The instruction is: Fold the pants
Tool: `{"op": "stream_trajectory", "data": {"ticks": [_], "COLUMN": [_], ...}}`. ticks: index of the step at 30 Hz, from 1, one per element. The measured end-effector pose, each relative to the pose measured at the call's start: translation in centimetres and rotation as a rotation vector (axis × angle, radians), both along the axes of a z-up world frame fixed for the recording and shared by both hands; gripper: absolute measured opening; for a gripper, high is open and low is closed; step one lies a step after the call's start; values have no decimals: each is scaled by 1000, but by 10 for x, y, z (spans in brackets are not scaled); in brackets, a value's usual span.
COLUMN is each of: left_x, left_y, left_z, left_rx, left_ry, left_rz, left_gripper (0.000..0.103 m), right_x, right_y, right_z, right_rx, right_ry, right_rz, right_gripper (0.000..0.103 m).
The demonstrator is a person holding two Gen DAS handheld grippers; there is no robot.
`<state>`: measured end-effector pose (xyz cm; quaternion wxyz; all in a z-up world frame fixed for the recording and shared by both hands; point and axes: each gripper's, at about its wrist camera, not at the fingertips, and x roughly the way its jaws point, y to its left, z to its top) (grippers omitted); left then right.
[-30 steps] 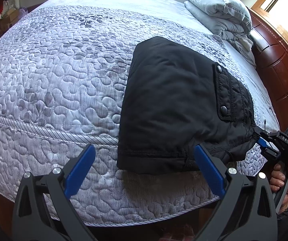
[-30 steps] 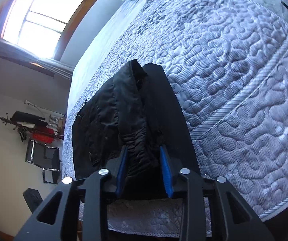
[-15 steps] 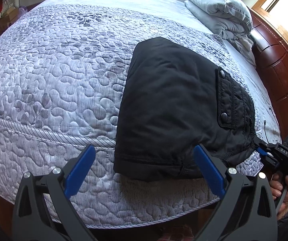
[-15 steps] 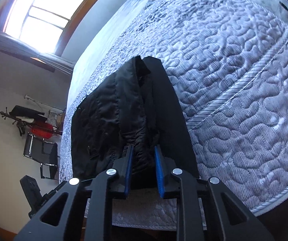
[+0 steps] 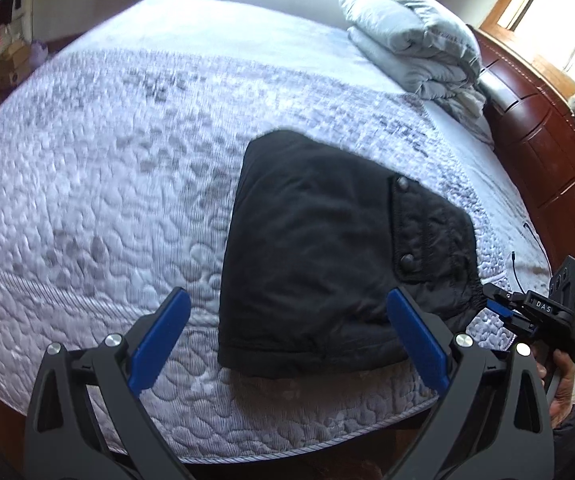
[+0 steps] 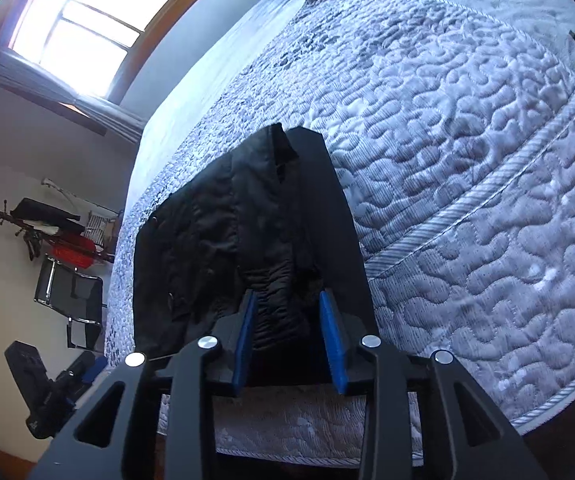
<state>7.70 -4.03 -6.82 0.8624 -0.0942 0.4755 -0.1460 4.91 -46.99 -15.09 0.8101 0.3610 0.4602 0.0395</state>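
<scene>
- Two grippers are at work over one pair of black pants, which lies folded into a compact block near the front edge of the quilted bed.
- Left gripper: its fingers stand wide with nothing between them, hovering above the bundle's near edge and clear of the cloth.
- Right gripper: its jaws have just been opening. The gathered elastic waistband still sits between the blue pads, but the gap on the right side shows, so the cloth looks released rather than pinched.
- From the left wrist view the right gripper is at the bundle's right corner, with a hand on its handle.
- Handling, as I judge it: the fabric looks padded or lined, soft and limp, and fairly light. It will sag and spread if lifted by a single layer.
- The stacked layers look thick and springy, so the fold may relax once it is let go.
- Where to hold: the stitched hem along the near edge or the bunched waistband gives the firmest bite. Taking all layers together would keep the fold from sliding apart.
- The pocket flap with its snaps is a poorer spot; it would likely lift alone.
- Folded grey bedding sits well apart at the head of the bed.
</scene>
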Motion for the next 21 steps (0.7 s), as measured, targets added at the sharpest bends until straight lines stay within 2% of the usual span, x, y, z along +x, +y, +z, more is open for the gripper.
{"op": "stream_trajectory", "data": {"ticks": [3, 5, 7, 10, 13, 15, 19, 21], "left_x": [-3, -5, -7, -9, -8, -3, 6, 17], "left_y": [-3, -5, -8, -13, -18, -22, -27, -29], "left_z": [19, 32, 45, 61, 72, 75, 69, 56], "left_rx": [20, 26, 39, 59, 73, 84, 99, 103], "left_ry": [-62, -102, -138, -201, -236, -245, -244, -220], "left_rz": [-8, -14, -18, -29, -43, -53, -71, -85], "left_gripper": [98, 98, 100, 100, 100, 100, 100, 100], "right_x": [-1, -1, 0, 3, 9, 15, 30, 34], "right_y": [-4, -5, -7, -7, -1, 4, 11, 9], "right_z": [15, 26, 38, 53, 63, 65, 54, 46], "right_rx": [-32, -57, -90, -140, -215, -254, -281, -271], "right_ry": [-24, -39, -51, -76, -87, -82, -57, -37], "right_rz": [-3, -5, -15, -20, -2, 20, 53, 51], "right_gripper": [55, 61, 74, 79, 87, 88, 90, 91]}}
